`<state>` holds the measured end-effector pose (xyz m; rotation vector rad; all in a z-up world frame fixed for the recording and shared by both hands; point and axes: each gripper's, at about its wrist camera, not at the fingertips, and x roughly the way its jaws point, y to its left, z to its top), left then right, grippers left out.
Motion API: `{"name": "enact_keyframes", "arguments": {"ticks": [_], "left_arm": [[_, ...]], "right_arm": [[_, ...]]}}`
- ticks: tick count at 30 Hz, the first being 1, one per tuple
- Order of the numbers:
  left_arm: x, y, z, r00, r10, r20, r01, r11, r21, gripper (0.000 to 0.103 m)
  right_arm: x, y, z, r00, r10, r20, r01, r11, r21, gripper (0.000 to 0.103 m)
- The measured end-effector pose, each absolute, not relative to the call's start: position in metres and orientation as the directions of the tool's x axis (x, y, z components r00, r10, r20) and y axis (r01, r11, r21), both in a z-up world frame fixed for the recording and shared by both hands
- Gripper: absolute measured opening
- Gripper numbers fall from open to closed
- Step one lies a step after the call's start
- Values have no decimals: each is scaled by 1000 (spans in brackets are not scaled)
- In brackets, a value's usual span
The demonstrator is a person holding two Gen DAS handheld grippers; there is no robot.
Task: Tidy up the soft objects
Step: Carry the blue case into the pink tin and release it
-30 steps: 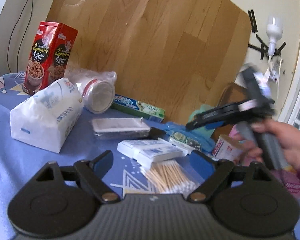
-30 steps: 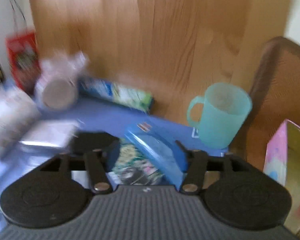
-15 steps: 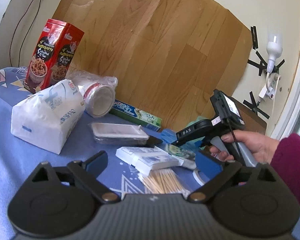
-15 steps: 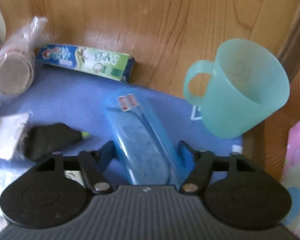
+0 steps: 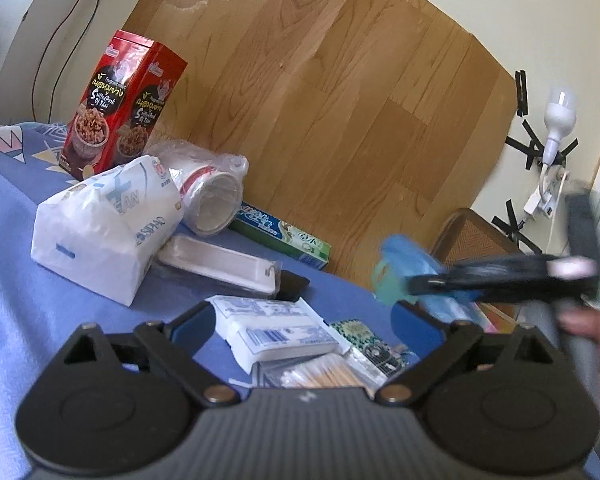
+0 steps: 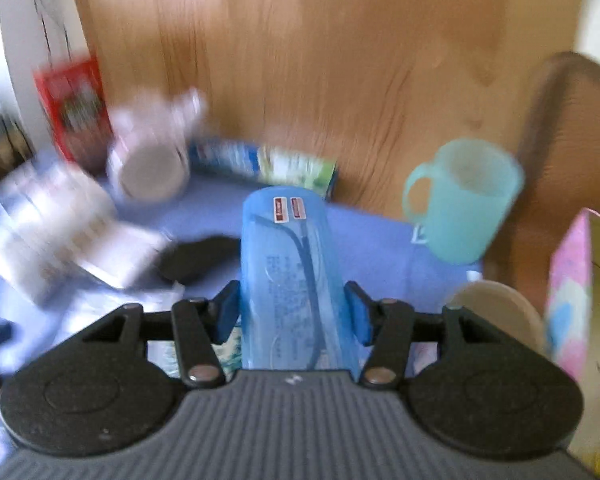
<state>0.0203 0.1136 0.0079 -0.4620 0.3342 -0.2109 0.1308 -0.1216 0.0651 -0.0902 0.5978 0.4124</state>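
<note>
The right claw (image 6: 292, 312) has just been closing and now pinches a translucent blue case (image 6: 294, 276) by its long sides, lifted above the blue cloth (image 6: 380, 240) of the table. The case looks light, stiff-shelled and smooth (probably slippery), so a hold near its middle seems safest. Beyond it on the right stands a teal mug (image 6: 464, 204). The left claw (image 5: 304, 316) is spread wide and empty over a white tissue pack (image 5: 276, 330); that one should squash easily, so take it across its short width.

Left gripper (image 5: 302, 320) jaws gape over tissue packs (image 5: 276, 330) on the blue counter (image 5: 16, 280); at three o'clock, right gripper (image 5: 496, 280) carries a blue case (image 5: 410, 258).
</note>
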Motion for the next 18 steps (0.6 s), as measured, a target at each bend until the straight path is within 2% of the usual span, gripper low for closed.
{"name": "enact_keyframes", "arguments": {"ticks": [4, 9, 11, 12, 14, 15, 18], "left_arm": [[21, 110, 10, 903, -327, -278, 171, 868, -466, 98], [20, 49, 28, 772, -512, -377, 308, 820, -483, 98], [22, 20, 34, 708, -554, -437, 348, 813, -466, 98], [25, 11, 34, 674, -573, -467, 353, 804, -478, 98], [33, 1, 30, 627, -591, -507, 337, 793, -507, 98], [36, -2, 28, 611, -592, -525, 326, 793, -515, 98], [41, -12, 20, 573, -599, -559, 314, 791, -525, 98]], "right_arm": [[58, -157, 43, 745, 381, -547, -430, 902, 42, 58], [3, -171, -18, 757, 307, -577, -354, 935, 33, 58], [-8, -170, -27, 783, 281, -554, -330, 944, 13, 59], [-14, -170, -29, 795, 268, -545, -325, 946, -9, 61], [-21, -174, -27, 802, 281, -526, -342, 939, -20, 73], [-23, -174, -27, 807, 288, -515, -346, 938, -18, 83], [-36, -182, -31, 829, 282, -484, -341, 939, -36, 86]]}}
